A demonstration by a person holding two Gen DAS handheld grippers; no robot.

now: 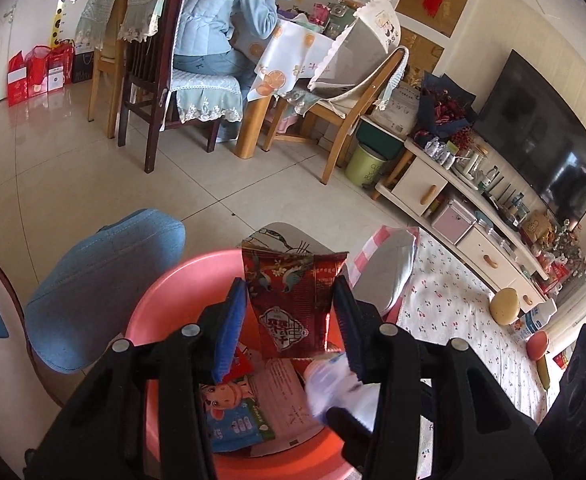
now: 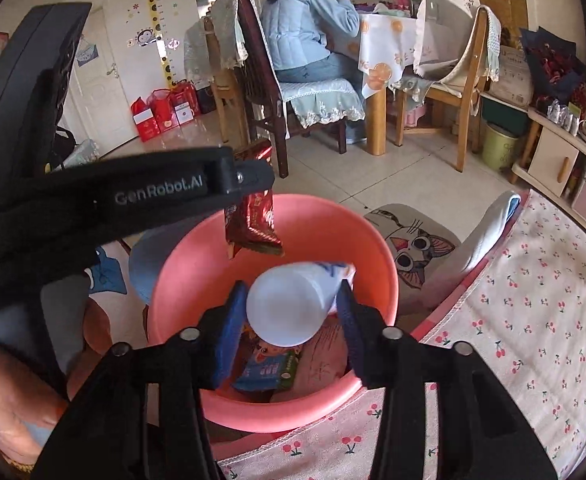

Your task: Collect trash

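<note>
The basin is salmon pink. Above it, the snack wrapper is dark red with gold-and-teal bird motifs and a white emblem. The plastic cup is translucent white with blue print near its rim. Inside the basin lie a blue cartoon-printed packet and a pale pink paper sheet. Each hand-held gripper is black with blue pads. The cloth is white with red cherries and a pink checked border. The cushion bears a grey cat face. The jeans are light blue denim.
</note>
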